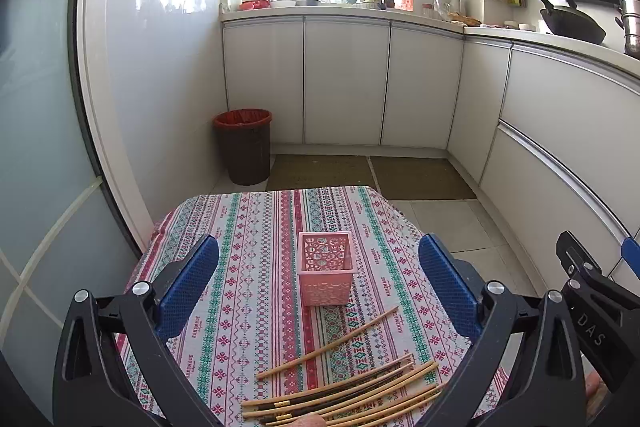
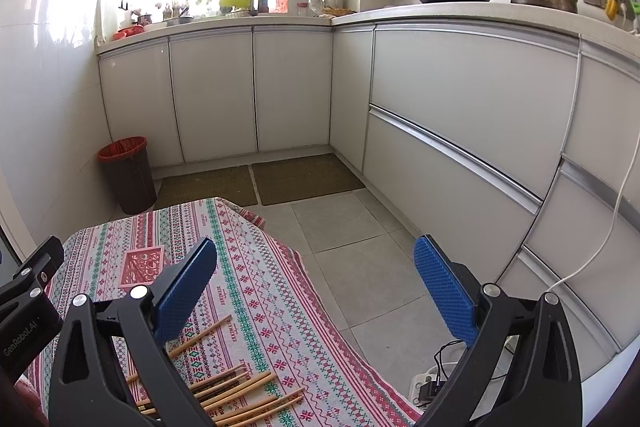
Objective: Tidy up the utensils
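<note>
While both grippers hang empty with fingers spread wide, the chopsticks lie on the desk at 6 o'clock below the left gripper, long axes toward 2 o'clock; the pink basket stands beyond at 12 o'clock. The right gripper seems farther.

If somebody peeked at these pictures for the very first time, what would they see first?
Probably the little pink basket standing upright in the middle of the colourful patterned tablecloth. Next, the pile of chopsticks lying flat on the cloth nearer the camera, one apart from the rest. The left gripper and right gripper are both open and hold nothing.
</note>
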`<state>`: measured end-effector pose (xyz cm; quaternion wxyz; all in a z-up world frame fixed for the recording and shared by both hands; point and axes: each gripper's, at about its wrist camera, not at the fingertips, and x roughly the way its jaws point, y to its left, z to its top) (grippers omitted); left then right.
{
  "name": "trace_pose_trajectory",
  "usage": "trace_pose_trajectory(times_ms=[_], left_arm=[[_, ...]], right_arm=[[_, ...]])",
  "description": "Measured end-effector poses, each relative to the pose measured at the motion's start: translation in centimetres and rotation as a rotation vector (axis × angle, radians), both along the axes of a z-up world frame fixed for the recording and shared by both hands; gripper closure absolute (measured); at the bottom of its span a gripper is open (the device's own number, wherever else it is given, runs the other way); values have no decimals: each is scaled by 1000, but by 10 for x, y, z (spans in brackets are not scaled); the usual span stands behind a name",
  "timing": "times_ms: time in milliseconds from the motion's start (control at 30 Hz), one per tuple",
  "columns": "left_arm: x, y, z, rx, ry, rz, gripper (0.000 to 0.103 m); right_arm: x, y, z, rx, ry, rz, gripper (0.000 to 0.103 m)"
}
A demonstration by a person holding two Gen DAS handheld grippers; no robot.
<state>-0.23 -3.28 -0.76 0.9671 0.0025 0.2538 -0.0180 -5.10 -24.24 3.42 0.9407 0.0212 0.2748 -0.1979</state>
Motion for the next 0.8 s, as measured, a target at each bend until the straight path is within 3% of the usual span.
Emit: trace_pose_trajectory(times_ms=[533,667,800], left_arm=[[5,-3,-6,13,24,-7,7],[20,-9,-18,30,79,-73,7],[41,-19,-42,29,182,-183,7]], right_arm=[[0,-1,0,7,1,-8,7],[5,-8,-5,48,31,-25,7],[12,-28,-16,172,97,-47,7]])
